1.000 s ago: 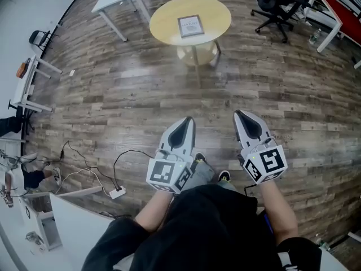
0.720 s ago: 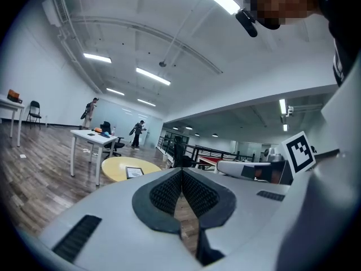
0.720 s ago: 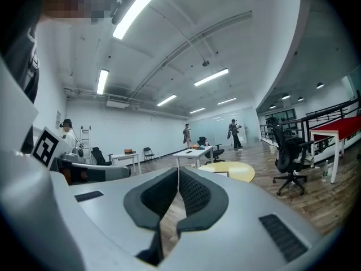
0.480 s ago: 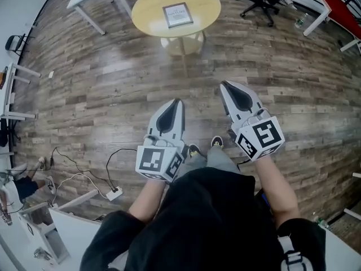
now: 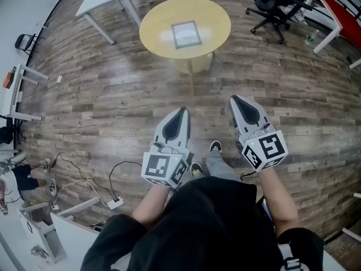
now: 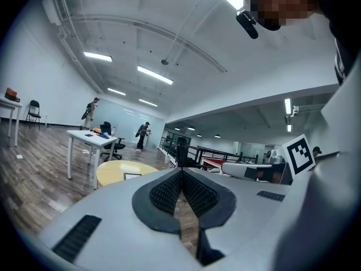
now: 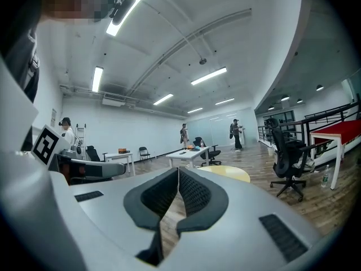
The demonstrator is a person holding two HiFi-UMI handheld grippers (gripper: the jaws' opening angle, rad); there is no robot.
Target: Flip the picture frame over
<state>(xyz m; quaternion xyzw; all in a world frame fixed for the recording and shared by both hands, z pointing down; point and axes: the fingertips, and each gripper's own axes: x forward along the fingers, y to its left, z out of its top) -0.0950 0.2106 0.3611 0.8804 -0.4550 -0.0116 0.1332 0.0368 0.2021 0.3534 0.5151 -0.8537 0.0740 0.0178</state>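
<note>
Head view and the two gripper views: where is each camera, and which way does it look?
Head view: on the person's head, looking steeply down at the forearms, left gripper, right gripper and floor.
Left gripper view: rides that gripper, looking along its shut jaws across the room.
Right gripper view: same, along its own shut jaws.
Shared: all three show the round yellow table.

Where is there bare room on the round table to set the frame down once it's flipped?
The round table holds only the picture frame, near its middle. Bare top rings the frame out to the rim, widest on its left and right. Nothing crowds the top; the office chair stands clear to the right.
</note>
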